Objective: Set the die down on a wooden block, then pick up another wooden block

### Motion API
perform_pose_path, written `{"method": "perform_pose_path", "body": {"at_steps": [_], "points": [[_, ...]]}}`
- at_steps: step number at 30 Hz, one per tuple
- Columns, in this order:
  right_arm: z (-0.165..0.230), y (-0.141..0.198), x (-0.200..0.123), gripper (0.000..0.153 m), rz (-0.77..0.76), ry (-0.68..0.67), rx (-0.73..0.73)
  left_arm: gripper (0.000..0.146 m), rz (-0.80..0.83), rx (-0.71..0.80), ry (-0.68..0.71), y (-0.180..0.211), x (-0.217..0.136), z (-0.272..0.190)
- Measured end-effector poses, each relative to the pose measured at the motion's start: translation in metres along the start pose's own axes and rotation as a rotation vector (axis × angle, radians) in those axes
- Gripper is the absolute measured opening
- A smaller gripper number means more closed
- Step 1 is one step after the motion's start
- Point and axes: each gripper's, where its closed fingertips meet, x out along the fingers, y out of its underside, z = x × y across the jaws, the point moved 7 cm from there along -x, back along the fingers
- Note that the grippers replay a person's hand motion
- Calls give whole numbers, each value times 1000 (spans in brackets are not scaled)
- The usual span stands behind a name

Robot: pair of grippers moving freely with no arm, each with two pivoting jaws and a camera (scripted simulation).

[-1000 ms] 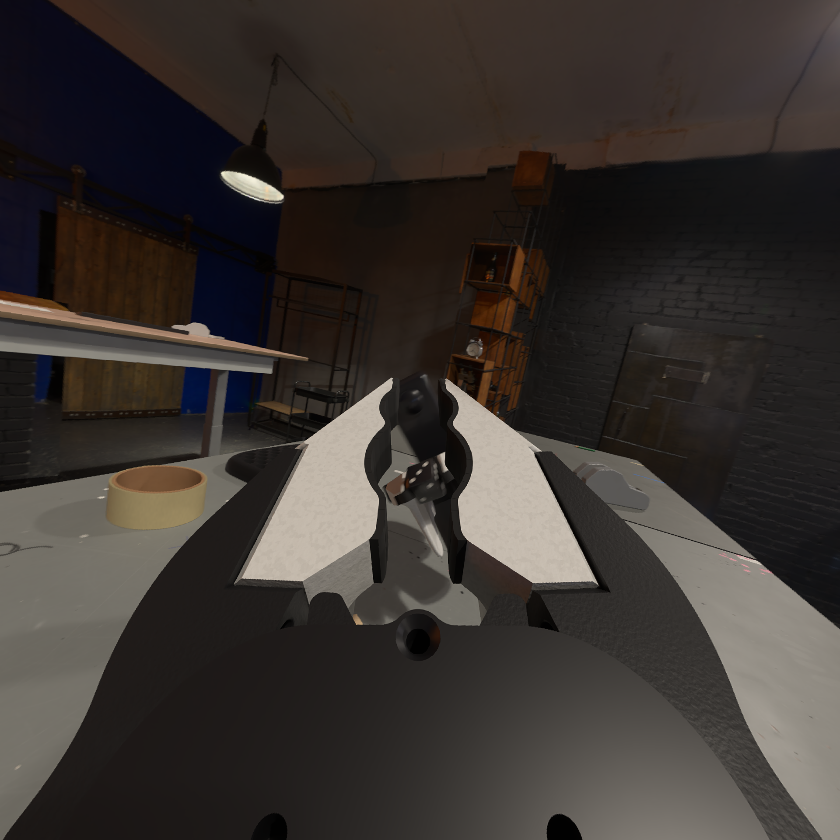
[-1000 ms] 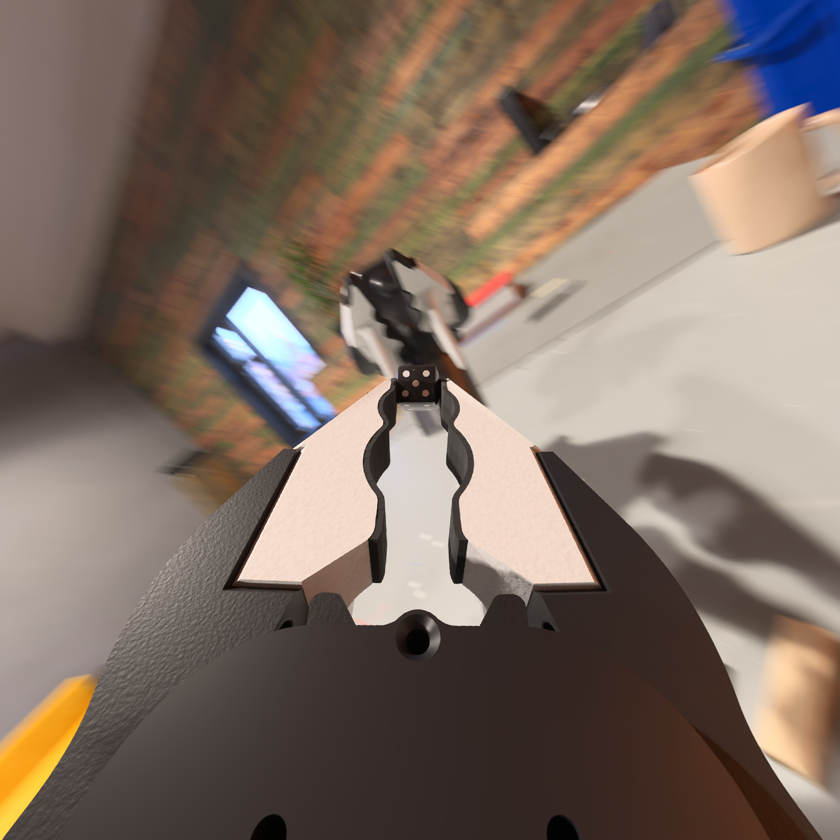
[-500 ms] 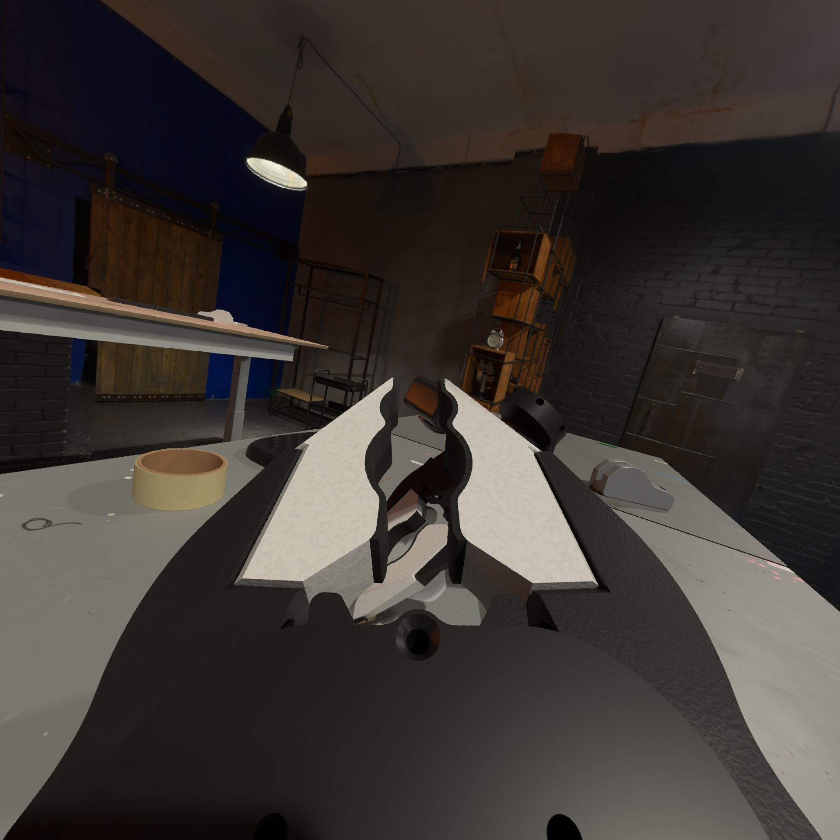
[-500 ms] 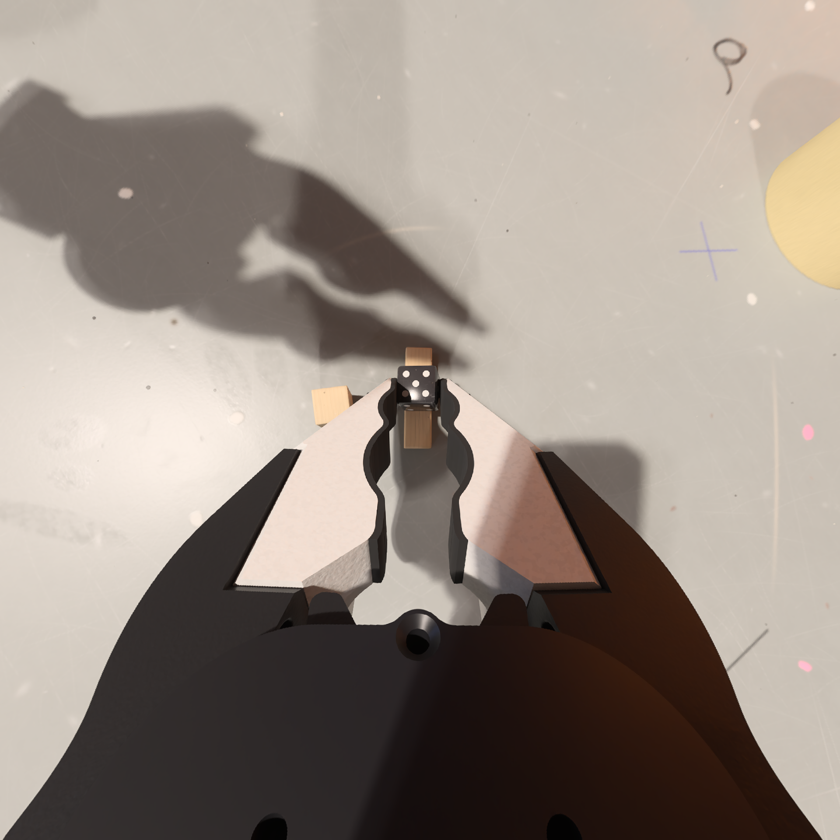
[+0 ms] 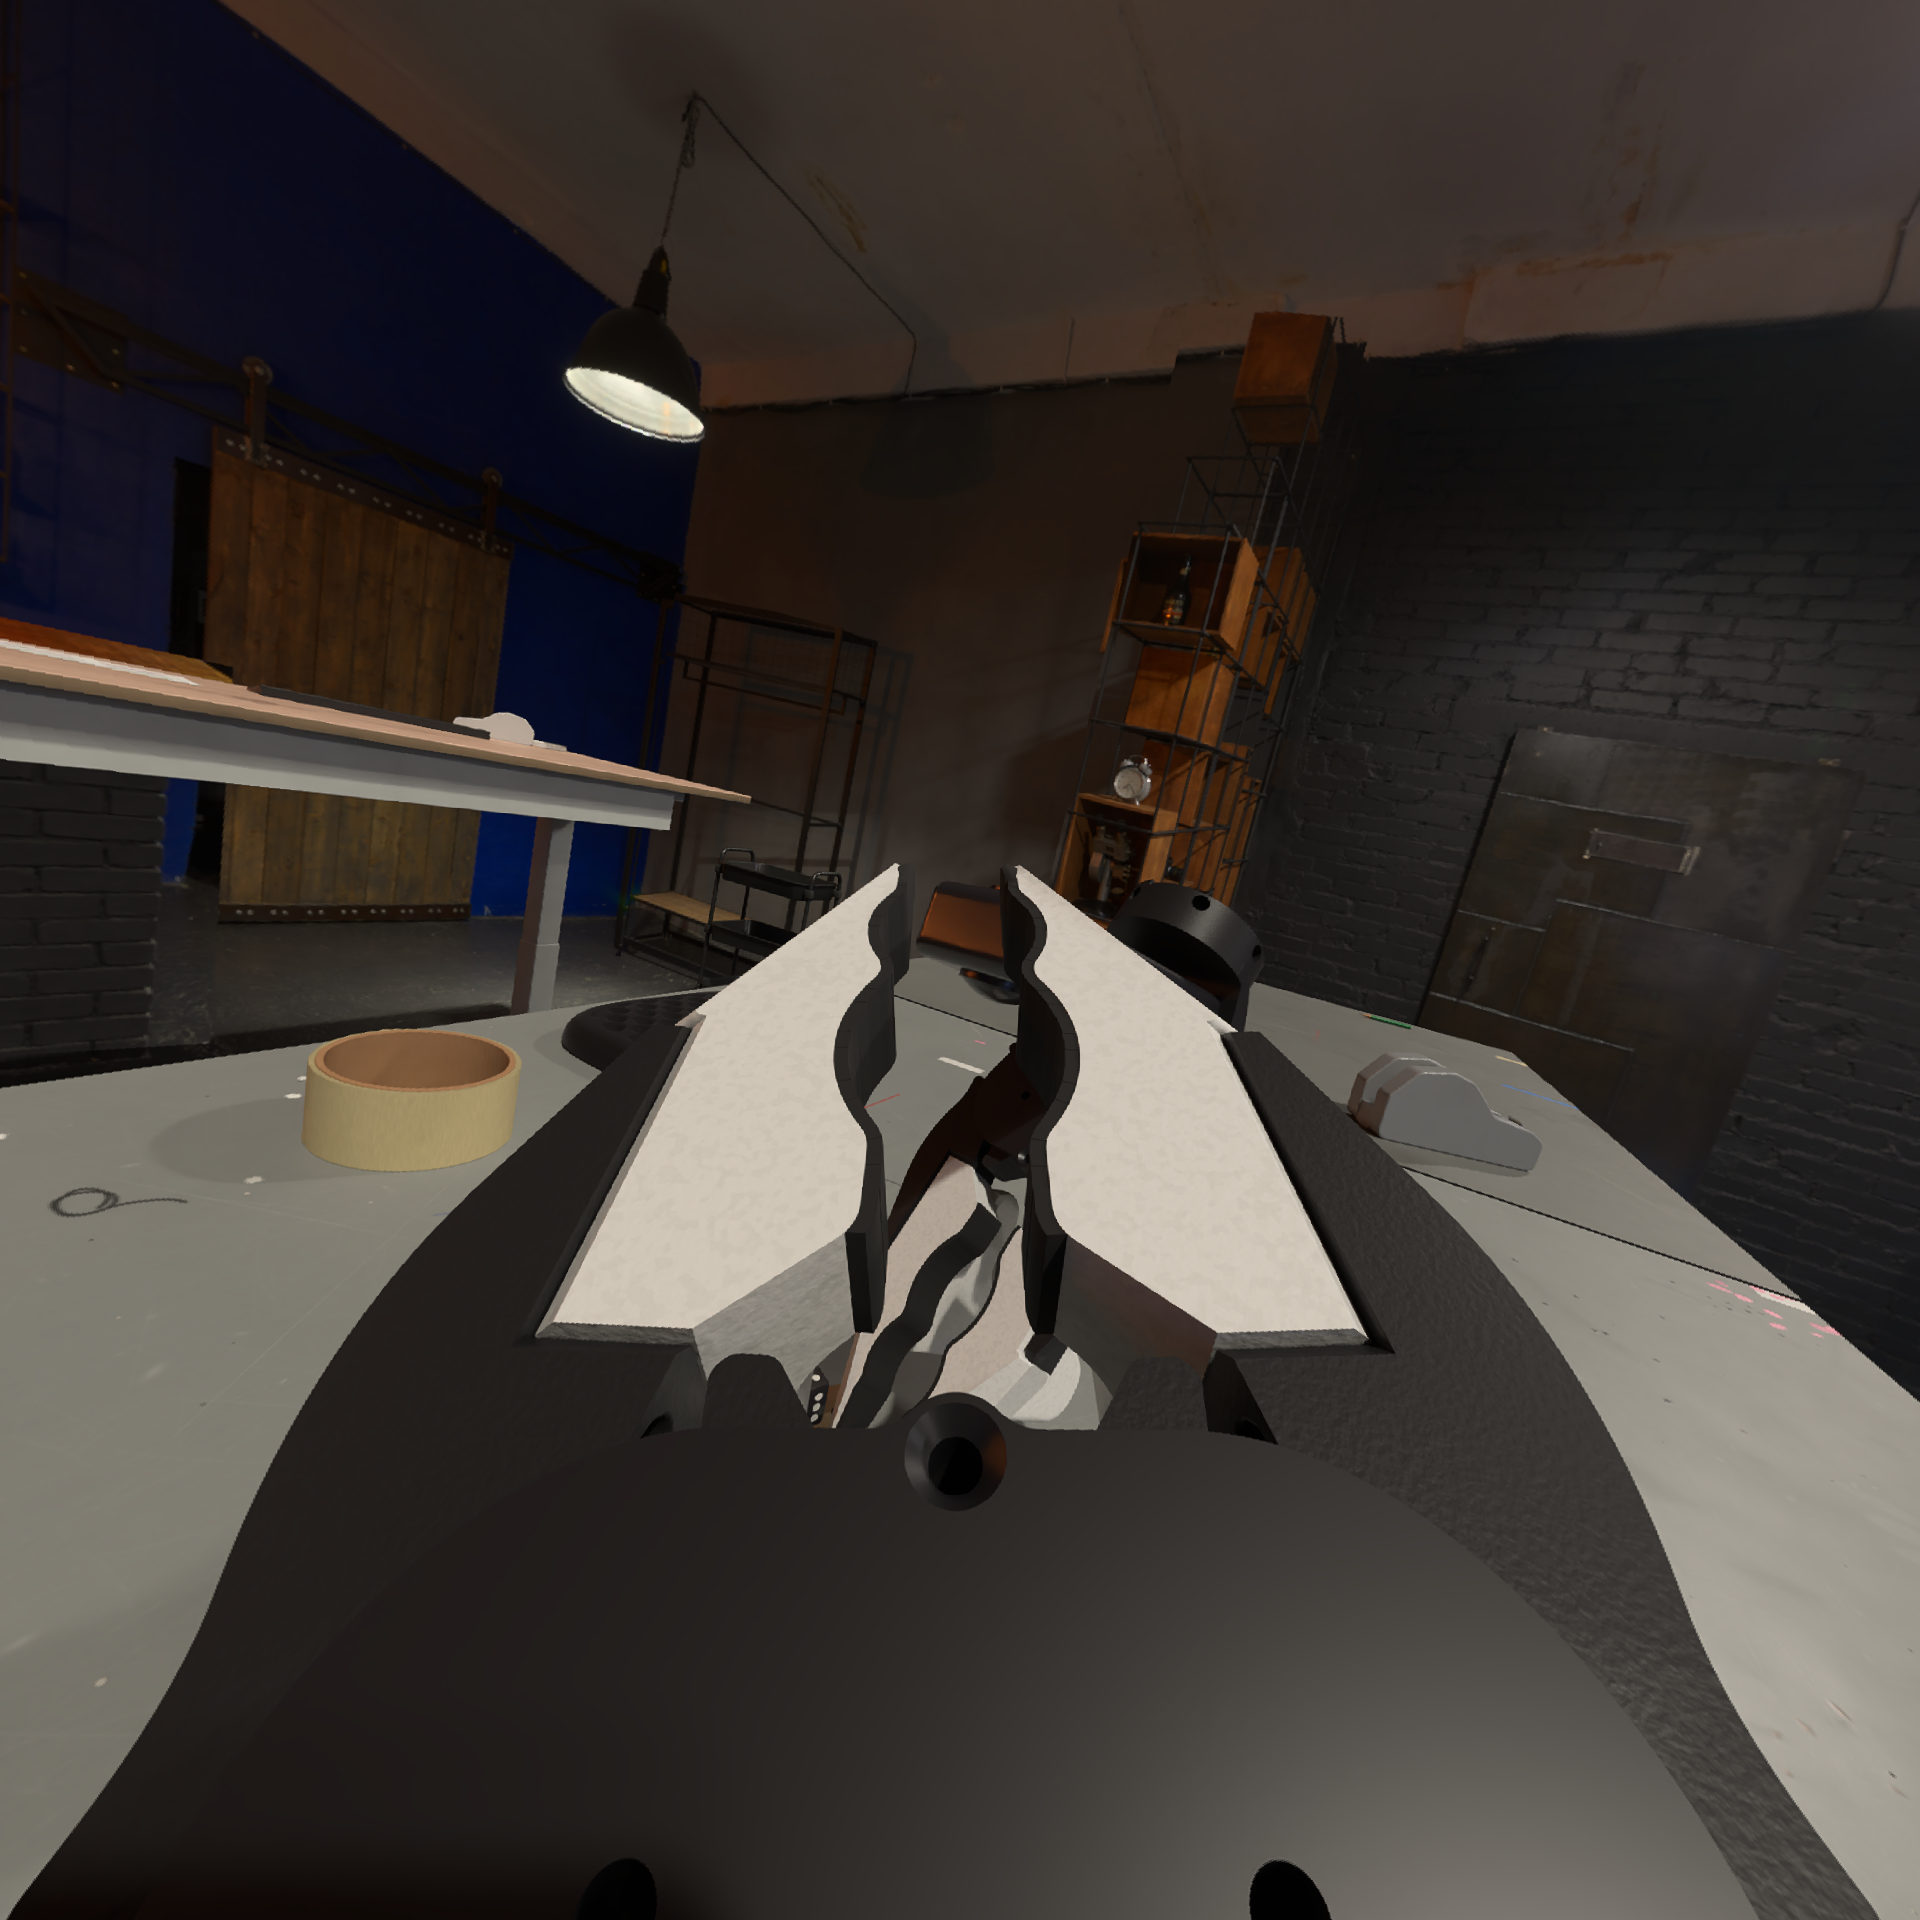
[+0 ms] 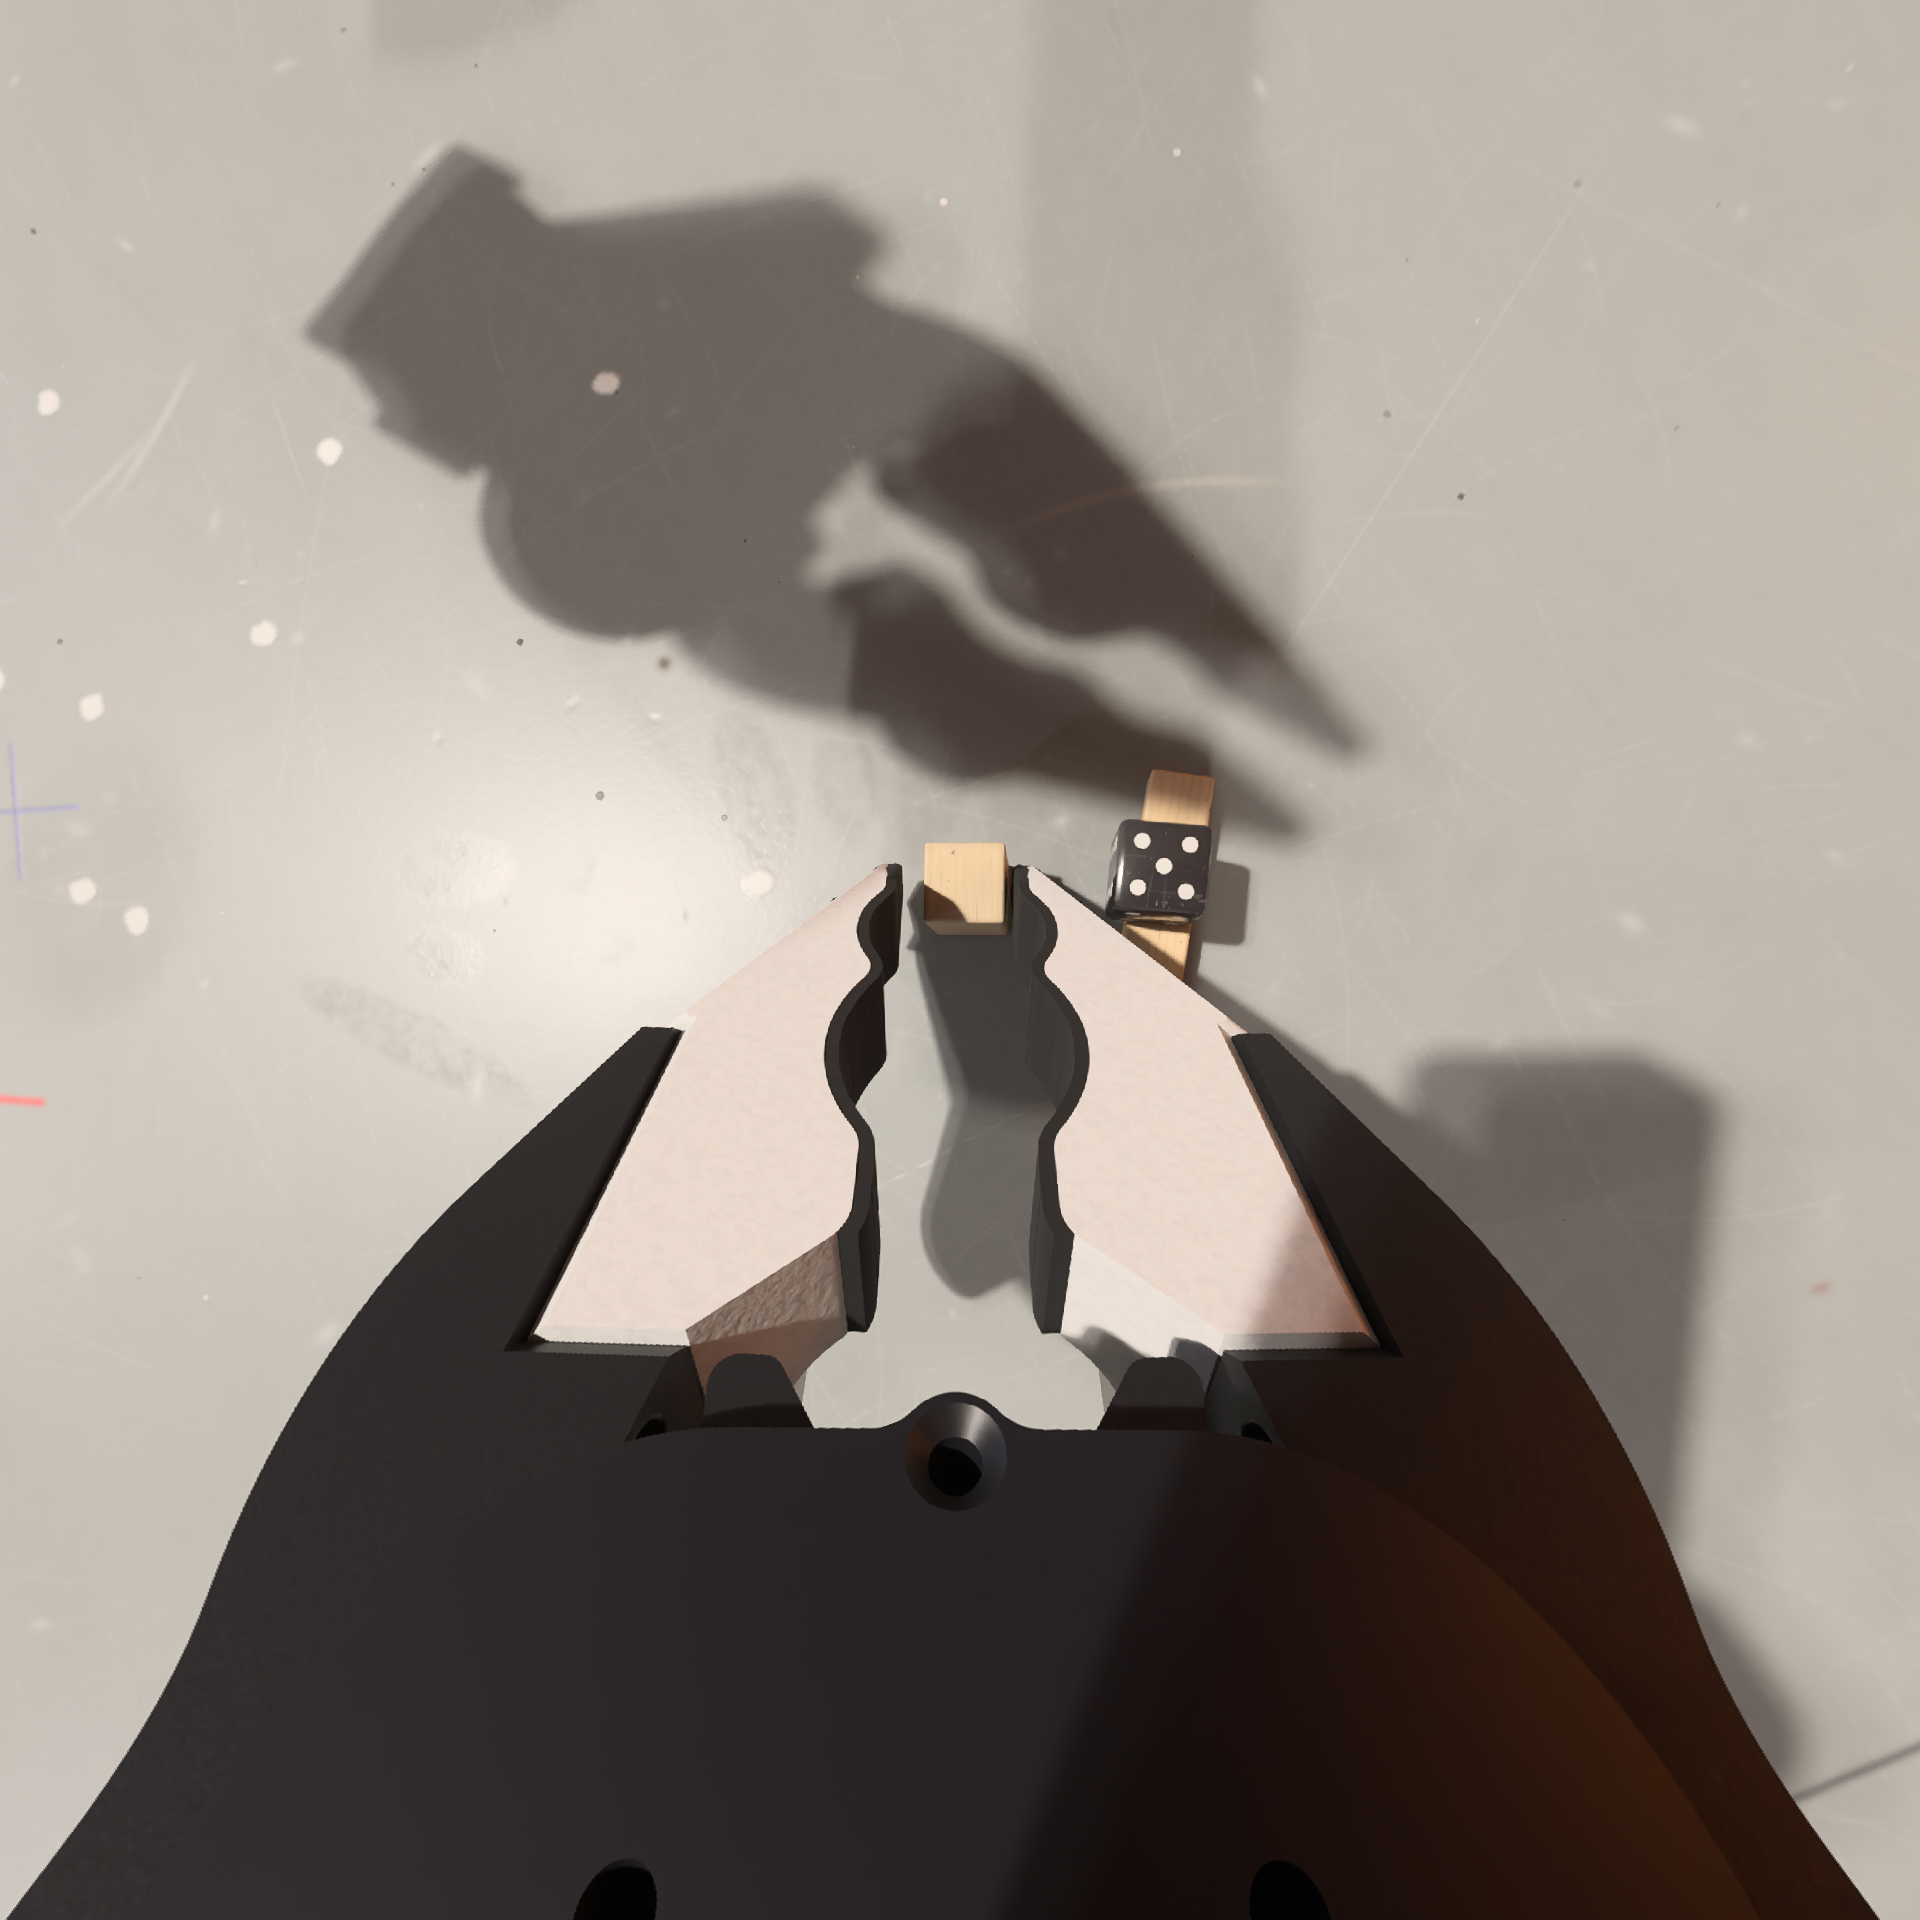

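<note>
Right gripper (image 6: 956, 883) pointed straight down at the table (image 6: 312, 935), jaws apart, small wooden block (image 6: 966, 881) sitting between the fingertips, not clamped.
Die (image 6: 1162, 868) sat just right of the right gripper tips in the right wrist view, five pips up, resting on a longer wooden block (image 6: 1176, 805) that ran up-down in frame; that block's lower end was hidden behind the right finger. Gripper shadow filled upper centre of frame. Left gripper (image 5: 956, 899) looked level across the table, jaws apart with nothing between the tips; right gripper showed through the gap at centre. Tape roll (image 5: 410, 1099) sat left of centre, grey cloud-shaped piece (image 5: 1444, 1117) at right edge.
</note>
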Motion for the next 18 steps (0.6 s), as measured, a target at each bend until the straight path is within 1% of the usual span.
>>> {"method": "perform_pose_path", "body": {"at_steps": [5,7,8,9,11,13,14,16,18], "points": [[-1,-1,0,14,-11,-15,19,16,7,5,-6,1,0,0],[0,-8,-7,14,-77,-22,18,17,16,10,-12,1,0,1],[2,-13,-13,14,-135,-48,20,18,22,13,-12,2,0,0],[5,-19,-20,14,-215,-105,19,19,28,12,-5,2,1,0],[13,-31,-41,14,-414,-301,50,21,35,-5,43,3,2,-5],[17,-39,-63,14,-593,-565,131,22,31,-44,149,3,2,-13],[17,-41,-72,14,-652,-705,182,23,24,-63,215,3,2,-18],[15,-41,-82,14,-696,-971,276,25,25,-88,323,4,3,-26],[15,-40,-87,14,-718,-1162,330,29,62,-96,352,7,5,-30]]}}
